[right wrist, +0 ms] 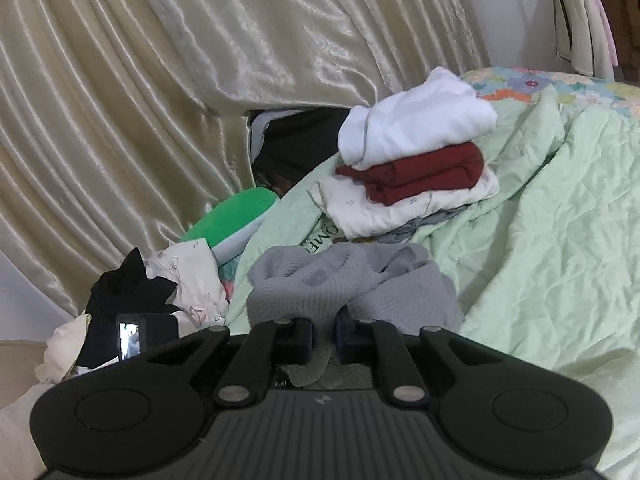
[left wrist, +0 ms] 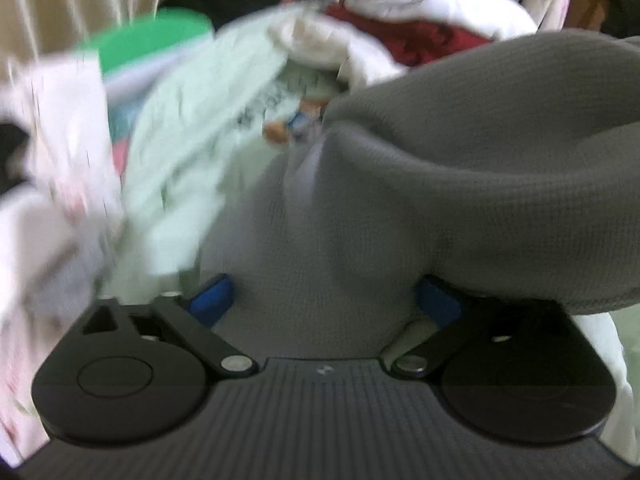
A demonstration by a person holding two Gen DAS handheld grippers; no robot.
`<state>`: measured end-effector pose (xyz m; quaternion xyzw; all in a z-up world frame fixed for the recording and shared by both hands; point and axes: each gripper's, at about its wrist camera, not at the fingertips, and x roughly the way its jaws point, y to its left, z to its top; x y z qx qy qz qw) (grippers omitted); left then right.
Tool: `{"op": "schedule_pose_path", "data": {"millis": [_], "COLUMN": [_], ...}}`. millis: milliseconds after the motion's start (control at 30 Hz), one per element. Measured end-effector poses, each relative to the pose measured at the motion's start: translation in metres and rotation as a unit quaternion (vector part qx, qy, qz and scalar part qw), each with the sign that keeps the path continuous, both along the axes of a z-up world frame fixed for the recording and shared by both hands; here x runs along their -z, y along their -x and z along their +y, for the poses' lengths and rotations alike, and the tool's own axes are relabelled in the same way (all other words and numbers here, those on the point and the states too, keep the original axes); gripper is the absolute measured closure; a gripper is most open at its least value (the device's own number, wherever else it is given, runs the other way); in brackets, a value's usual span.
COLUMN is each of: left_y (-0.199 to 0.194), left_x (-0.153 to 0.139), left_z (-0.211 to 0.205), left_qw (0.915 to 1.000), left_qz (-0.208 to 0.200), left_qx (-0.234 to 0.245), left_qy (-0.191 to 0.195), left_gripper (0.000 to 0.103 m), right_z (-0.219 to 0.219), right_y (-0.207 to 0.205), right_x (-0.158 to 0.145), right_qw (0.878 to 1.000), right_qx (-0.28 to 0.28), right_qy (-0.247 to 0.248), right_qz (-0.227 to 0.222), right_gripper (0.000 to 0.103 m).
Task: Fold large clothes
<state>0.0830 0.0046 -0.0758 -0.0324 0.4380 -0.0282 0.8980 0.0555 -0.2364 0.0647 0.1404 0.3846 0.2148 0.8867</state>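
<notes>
I see three garments stacked folded (right wrist: 416, 172) on the bed (right wrist: 560, 240); my right gripper (right wrist: 323, 334) is clenched on the grey knit (right wrist: 352, 280), my left gripper (left wrist: 324, 300) half-closed around it, fold barely begun

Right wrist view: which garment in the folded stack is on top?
The white garment. It sits on top of the dark red one, which lies on a white printed one at the stack's base.
</notes>
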Motion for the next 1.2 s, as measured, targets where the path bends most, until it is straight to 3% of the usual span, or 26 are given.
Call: {"op": "schedule_pose_path", "data": {"millis": [33,100,167,300,467,633,800,933,1067,1133,1200], "left_y": [-0.001,-0.004,-0.006,-0.016,-0.031,-0.057,-0.081,-0.098,-0.125,-0.136,-0.139], "left_x": [-0.006,-0.022,-0.038,-0.072,-0.123,-0.142,-0.137,-0.117,-0.075,-0.049,-0.035], "left_z": [-0.006,-0.03,-0.05,-0.086,-0.157,-0.241,-0.31,-0.317,-0.306,-0.3,-0.301], "left_qw": [0.9999,0.9996,0.9981,0.9944,0.9812,0.9688,0.9624,0.9639,0.9646,0.9647,0.9624], "left_qz": [-0.003,-0.013,-0.037,-0.076,-0.14,-0.162,-0.143,-0.093,-0.018,0.014,0.026], "left_qx": [0.008,0.021,0.037,0.067,0.13,0.186,0.231,0.249,0.262,0.263,0.27], "left_qy": [0.007,-0.016,-0.033,-0.029,-0.029,-0.022,-0.005,0.009,0.025,0.015,-0.006], "left_gripper": [0.072,0.083,0.094,0.094,0.095,0.095,0.095,0.092,0.09,0.087,0.076], "right_z": [-0.009,-0.019,-0.032,-0.064,-0.136,-0.206,-0.261,-0.303,-0.319,-0.323,-0.328], "right_y": [0.0,0.0,0.004,0.009,0.024,0.031,0.033,0.032,0.026,0.025,0.024], "right_x": [-0.005,-0.012,-0.028,-0.055,-0.093,-0.095,-0.076,-0.026,0.026,0.045,0.06], "right_qw": [1.0,1.0,0.999,0.997,0.987,0.977,0.963,0.955,0.96,0.959,0.958], "right_qx": [0.003,0.01,0.03,0.065,0.142,0.209,0.265,0.293,0.274,0.279,0.28], "right_qy": [-0.013,-0.023,-0.002,-0.002,-0.004,-0.024,-0.032,-0.039,-0.024,-0.026,-0.031], "right_qz": [0.004,0.004,-0.018,-0.044,-0.071,-0.046,-0.029,0.015,0.047,0.047,0.055], "right_gripper": [0.099,0.099,0.099,0.099,0.099,0.099,0.099,0.099,0.096,0.088,0.077]}}
